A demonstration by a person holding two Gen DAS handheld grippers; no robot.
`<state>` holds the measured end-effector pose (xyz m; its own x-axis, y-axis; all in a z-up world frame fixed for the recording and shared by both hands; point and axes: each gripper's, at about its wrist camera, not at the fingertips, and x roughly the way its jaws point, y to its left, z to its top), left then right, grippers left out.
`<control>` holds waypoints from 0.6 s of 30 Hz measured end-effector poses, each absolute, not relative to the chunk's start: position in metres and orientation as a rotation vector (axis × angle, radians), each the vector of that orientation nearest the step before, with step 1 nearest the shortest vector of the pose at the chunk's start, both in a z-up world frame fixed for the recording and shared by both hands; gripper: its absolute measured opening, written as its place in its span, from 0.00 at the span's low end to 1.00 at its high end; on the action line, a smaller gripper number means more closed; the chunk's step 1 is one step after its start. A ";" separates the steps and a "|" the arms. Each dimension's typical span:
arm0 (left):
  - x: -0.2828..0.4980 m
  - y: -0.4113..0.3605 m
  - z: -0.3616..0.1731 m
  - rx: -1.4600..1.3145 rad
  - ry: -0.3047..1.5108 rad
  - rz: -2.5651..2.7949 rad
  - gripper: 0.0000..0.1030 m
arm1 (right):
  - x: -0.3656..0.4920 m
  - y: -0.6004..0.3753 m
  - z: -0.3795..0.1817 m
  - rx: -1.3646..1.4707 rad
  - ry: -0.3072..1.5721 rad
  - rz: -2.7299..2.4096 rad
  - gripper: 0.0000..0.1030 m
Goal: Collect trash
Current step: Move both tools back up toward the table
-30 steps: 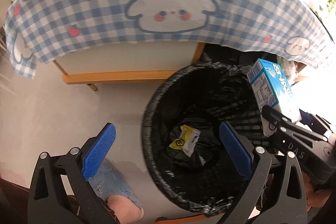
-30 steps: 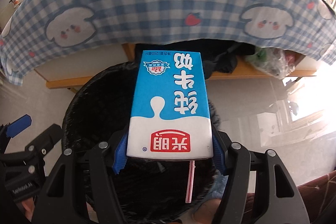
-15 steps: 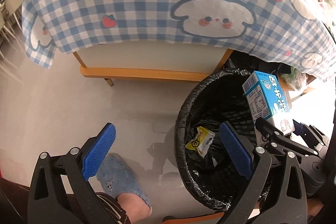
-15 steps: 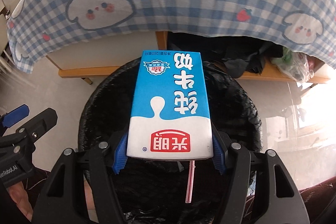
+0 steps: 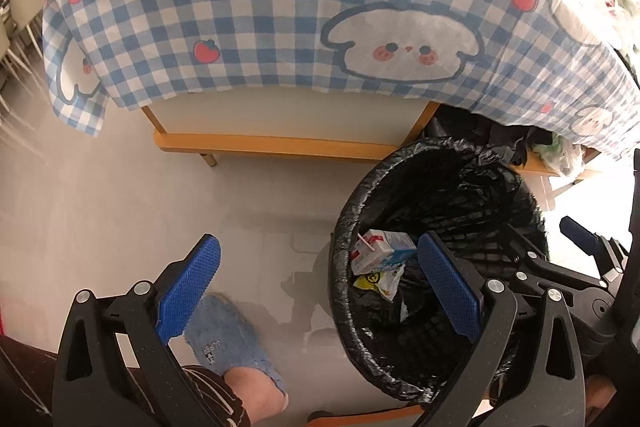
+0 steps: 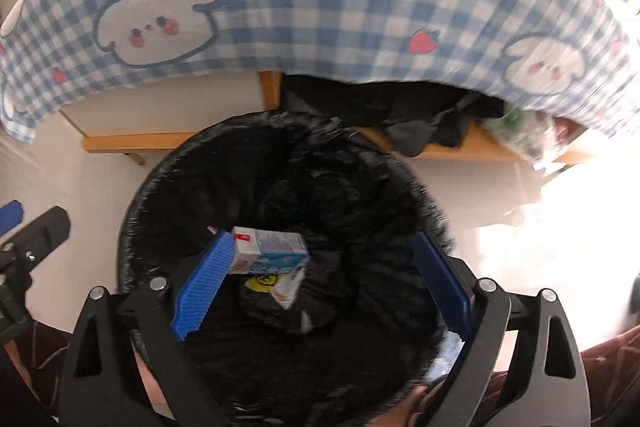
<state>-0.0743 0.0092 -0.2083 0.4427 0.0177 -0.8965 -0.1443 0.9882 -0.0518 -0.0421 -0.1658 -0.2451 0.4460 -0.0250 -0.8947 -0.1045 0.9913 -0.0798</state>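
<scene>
Right wrist view, my right tongs [image 6: 320, 283] opening with nothing between them, milk carton [image 6: 270, 253] lying in black-lined bin [image 6: 160, 187] at frame centre, my left tongs [image 5: 320, 287] spread wide, empty.

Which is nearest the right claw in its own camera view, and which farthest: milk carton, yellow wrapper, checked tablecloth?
1. Milk carton, in the bin just past the right claw.
2. Yellow wrapper, under the carton, deeper down.
3. Checked tablecloth, hanging beyond the bin.

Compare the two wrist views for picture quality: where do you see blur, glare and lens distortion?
Left wrist view: sharp; fisheye bends the checked tablecloth into an arc; sunlight washes out the right edge. Right wrist view: motion blur smears the tablecloth and the trash bin rim; strong glare whites out the floor at right; the milk carton in the bin stays readable.
</scene>
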 end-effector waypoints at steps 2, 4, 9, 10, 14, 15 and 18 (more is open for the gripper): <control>-0.074 0.007 -0.203 -0.128 1.100 0.095 0.94 | -0.041 -0.173 -0.238 -0.127 1.107 0.039 0.88; -0.073 0.002 -0.194 -0.119 1.092 0.087 0.94 | -0.042 -0.184 -0.230 -0.109 1.102 0.029 0.88; -0.069 -0.005 -0.171 -0.143 1.069 0.067 0.94 | -0.044 -0.199 -0.200 -0.091 1.072 -0.005 0.88; -0.068 -0.007 -0.166 -0.138 1.062 0.064 0.94 | -0.045 -0.203 -0.190 -0.094 1.051 -0.017 0.88; -0.066 -0.017 -0.140 -0.131 1.031 0.037 0.94 | -0.043 -0.219 -0.159 -0.072 1.015 -0.031 0.88; -0.066 -0.021 -0.134 -0.132 1.023 0.027 0.94 | -0.042 -0.222 -0.153 -0.066 1.009 -0.035 0.88; -0.063 -0.029 -0.115 -0.127 0.999 0.001 0.94 | -0.044 -0.234 -0.128 -0.049 0.982 -0.043 0.88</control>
<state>-0.0633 -0.0292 -0.1146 0.5417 -0.0577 -0.8386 -0.0587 0.9926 -0.1063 -0.0436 -0.2340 -0.1276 0.5548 -0.0589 -0.8299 0.0143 0.9980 -0.0612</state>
